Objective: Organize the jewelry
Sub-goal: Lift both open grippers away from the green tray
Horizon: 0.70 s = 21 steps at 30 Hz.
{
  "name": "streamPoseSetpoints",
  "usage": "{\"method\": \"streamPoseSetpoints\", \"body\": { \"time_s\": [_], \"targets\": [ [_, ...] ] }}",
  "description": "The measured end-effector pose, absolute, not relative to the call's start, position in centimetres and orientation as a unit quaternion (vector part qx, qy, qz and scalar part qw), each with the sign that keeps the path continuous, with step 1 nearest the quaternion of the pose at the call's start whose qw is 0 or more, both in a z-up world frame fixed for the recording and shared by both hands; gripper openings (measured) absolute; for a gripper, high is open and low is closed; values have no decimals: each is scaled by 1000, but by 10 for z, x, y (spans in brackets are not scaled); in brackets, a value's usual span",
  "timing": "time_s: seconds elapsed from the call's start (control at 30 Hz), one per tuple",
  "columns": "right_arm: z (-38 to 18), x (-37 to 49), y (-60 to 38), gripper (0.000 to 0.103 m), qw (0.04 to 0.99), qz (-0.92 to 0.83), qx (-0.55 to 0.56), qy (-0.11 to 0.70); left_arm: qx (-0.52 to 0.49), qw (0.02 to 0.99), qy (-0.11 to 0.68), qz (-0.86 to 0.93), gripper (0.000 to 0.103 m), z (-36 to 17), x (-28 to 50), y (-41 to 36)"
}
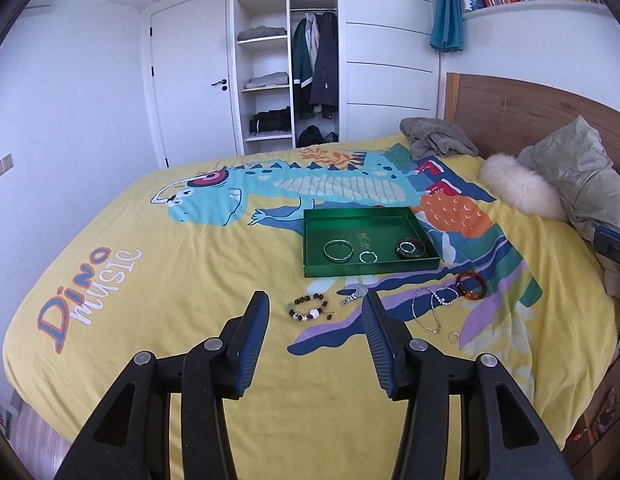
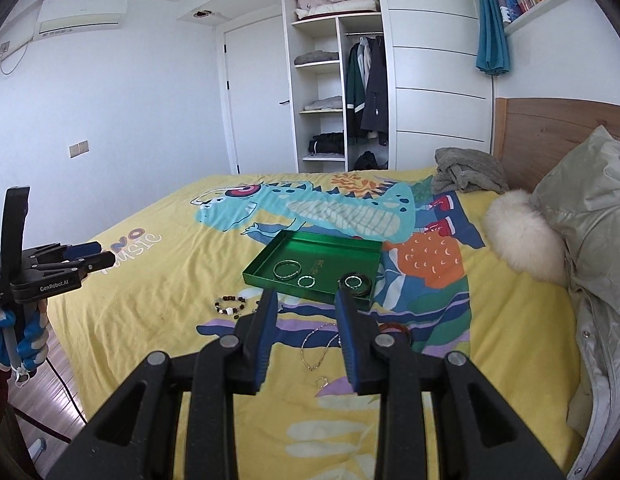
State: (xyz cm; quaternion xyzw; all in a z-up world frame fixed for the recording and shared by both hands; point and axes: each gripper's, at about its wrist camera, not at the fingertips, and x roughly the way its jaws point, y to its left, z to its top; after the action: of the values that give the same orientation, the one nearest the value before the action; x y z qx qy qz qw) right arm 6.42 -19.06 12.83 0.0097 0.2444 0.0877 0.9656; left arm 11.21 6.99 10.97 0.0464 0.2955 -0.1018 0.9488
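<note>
A green tray [image 1: 369, 270] [image 2: 254, 278] lies on the yellow bedspread. It holds a silver bangle [image 1: 338, 250], a small silver ring [image 1: 367, 257] and a dark bangle [image 1: 410, 248]. Loose on the bed in front of the tray are a beaded bracelet [image 1: 310, 309] [image 2: 230, 306], a silver clasp piece [image 1: 353, 295], a chain necklace [image 1: 429, 312] [image 2: 315, 348], an amber bangle [image 1: 471, 285] and a tiny ring [image 1: 453, 337]. My left gripper [image 1: 314, 300] [image 2: 100, 254] hangs open above the bracelet. The right gripper [image 2: 306, 296] hovers open over the necklace, holding nothing.
A grey garment [image 1: 437, 138] and a pale padded jacket with a fur trim [image 1: 521, 188] lie by the wooden headboard [image 1: 509, 108]. An open wardrobe [image 1: 286, 68] stands behind the bed. A gloved hand [image 2: 26, 340] holds the left gripper beyond the bed's left edge.
</note>
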Motion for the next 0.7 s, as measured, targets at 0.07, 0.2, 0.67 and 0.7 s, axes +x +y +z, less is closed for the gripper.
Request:
{"method": "streamPoseSetpoints", "body": {
  "time_s": [0.07,0.2,0.67,0.7],
  "targets": [
    [128,53,-191,29,966,88,14,242,42,948,296,-105,49,106,101,72],
    [121,36,-189,29,966,89,18,241,38,947,299,-113,49,98,89,69],
    [46,62,-201,29,953,99,37,283,39,926,346,-146,49,15,120,36],
    [37,68,-203,29,951,102,35,289,40,923,352,-151,49,6,125,31]
  ]
}}
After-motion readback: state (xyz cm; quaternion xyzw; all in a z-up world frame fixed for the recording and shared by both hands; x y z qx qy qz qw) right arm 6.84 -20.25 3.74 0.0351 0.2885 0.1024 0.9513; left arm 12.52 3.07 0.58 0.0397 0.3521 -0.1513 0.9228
